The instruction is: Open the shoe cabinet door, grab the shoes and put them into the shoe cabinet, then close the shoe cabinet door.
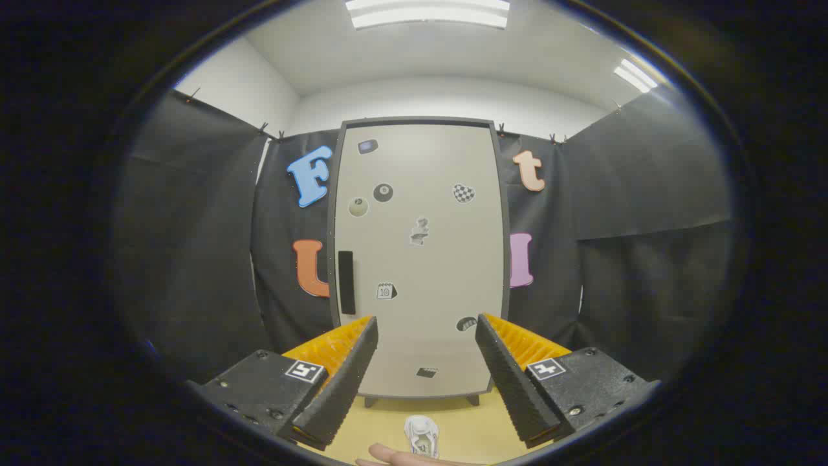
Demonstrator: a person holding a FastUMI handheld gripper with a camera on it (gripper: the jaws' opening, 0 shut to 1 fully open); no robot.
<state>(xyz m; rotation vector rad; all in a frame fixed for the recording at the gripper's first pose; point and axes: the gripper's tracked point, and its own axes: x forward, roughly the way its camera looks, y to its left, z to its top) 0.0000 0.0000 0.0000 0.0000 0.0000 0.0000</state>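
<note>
Black cloth walls (pixel 194 259) under a white ceiling (pixel 420 58) with lit strip lights (pixel 427 13); yellow floor (pixel 388 421).

The shoe cabinet door (pixel 420 259) looks smooth and matt, with small glossy stickers (pixel 383 192) and a matt handle (pixel 347 282) at nine o'clock. The hand-held gripper (pixel 427 336), wide apart, has ridged, rough-textured fingers (pixel 501 369). The shoe (pixel 422 435) looks like soft fabric on smooth flooring (pixel 466 427).
</note>
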